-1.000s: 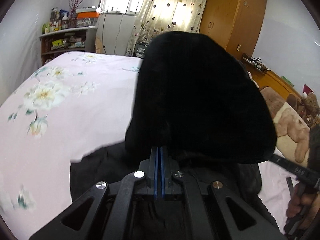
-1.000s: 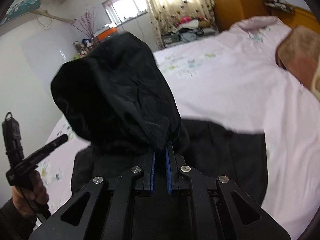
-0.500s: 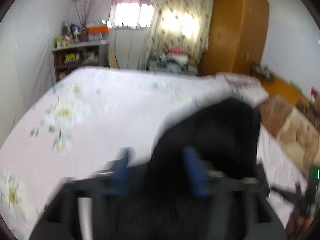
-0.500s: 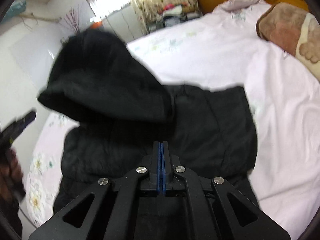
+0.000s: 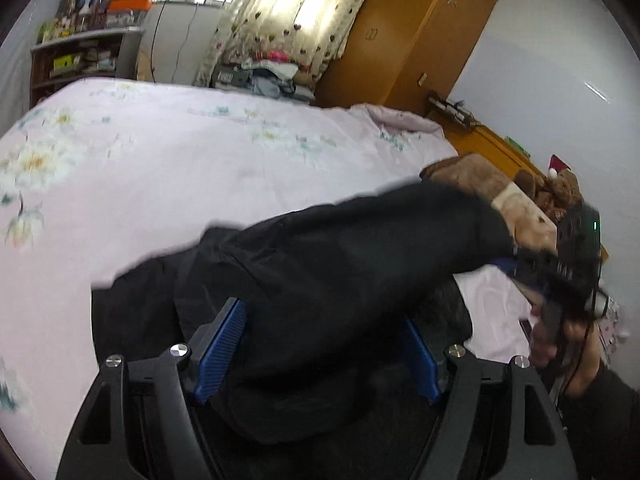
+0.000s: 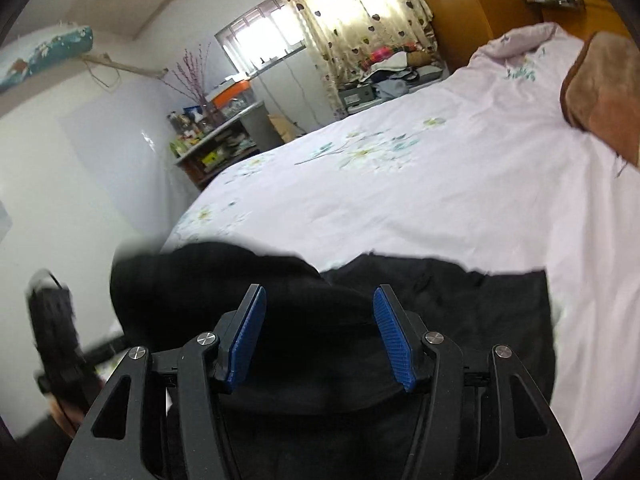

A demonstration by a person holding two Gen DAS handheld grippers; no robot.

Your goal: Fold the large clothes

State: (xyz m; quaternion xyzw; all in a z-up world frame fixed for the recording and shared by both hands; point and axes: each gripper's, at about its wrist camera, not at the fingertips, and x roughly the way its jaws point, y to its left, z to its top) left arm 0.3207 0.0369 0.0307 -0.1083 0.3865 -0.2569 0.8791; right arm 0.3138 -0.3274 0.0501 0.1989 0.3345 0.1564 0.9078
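A large black hooded jacket (image 5: 320,280) lies on the pink floral bedspread (image 5: 180,160). Its hood part is folded over the body and lies between my fingers. My left gripper (image 5: 324,348) is open, its blue pads either side of the black cloth. My right gripper (image 6: 320,336) is open too, just above the jacket (image 6: 440,320), with the hood fold (image 6: 208,280) in front of it. The right gripper also shows at the right of the left wrist view (image 5: 560,272), and the left one at the left of the right wrist view (image 6: 56,340).
A brown teddy bear and blanket (image 5: 500,192) lie at the bed's right side. A wooden wardrobe (image 5: 408,40), curtains (image 5: 288,12), a pile of clothes (image 5: 264,76) and a cluttered shelf (image 5: 76,60) stand beyond the bed. A white wall (image 6: 80,160) is on the left.
Both grippers held the hood raised; they lowered it forward onto the jacket body. The left opened first, then the right, and the hood now lies down.
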